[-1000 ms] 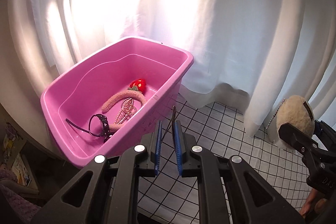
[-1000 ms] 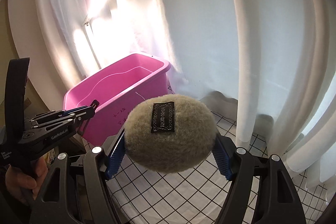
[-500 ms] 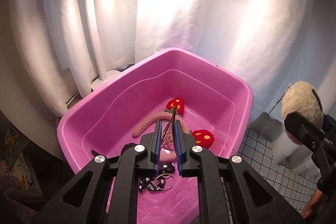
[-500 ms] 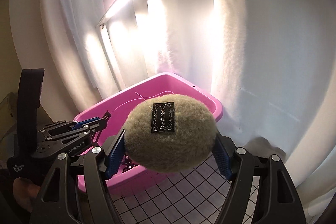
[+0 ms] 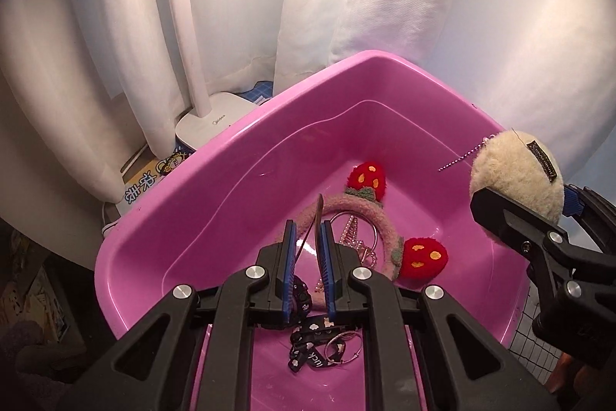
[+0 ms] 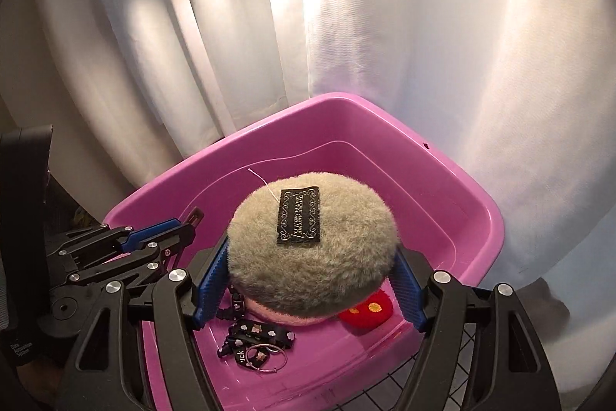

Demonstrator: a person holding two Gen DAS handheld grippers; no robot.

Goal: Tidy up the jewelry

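Note:
A pink plastic bin (image 5: 238,156) (image 6: 442,180) holds a pink fuzzy headband with red strawberry ends (image 5: 423,255), a silvery beaded piece (image 5: 352,232) and a black printed strap with a ring (image 5: 319,345) (image 6: 254,334). My left gripper (image 5: 308,237) is over the bin, shut on a thin dark strip (image 5: 318,214) that sticks up between the jaws. My right gripper (image 6: 308,276) is shut on a round beige fluffy pouch (image 6: 312,249) (image 5: 516,176) with a black label and a bead chain (image 5: 462,158), held above the bin's right side.
White curtains (image 5: 423,6) hang behind the bin. A white lamp base (image 5: 215,120) stands behind the bin's left corner, beside printed packaging (image 5: 154,176). A black-grid white tablecloth (image 6: 454,372) shows at the lower right.
Both grippers moved from beside the bin to over it. The left one now hangs low inside the bin's opening; the right one carried the pouch above the bin's contents.

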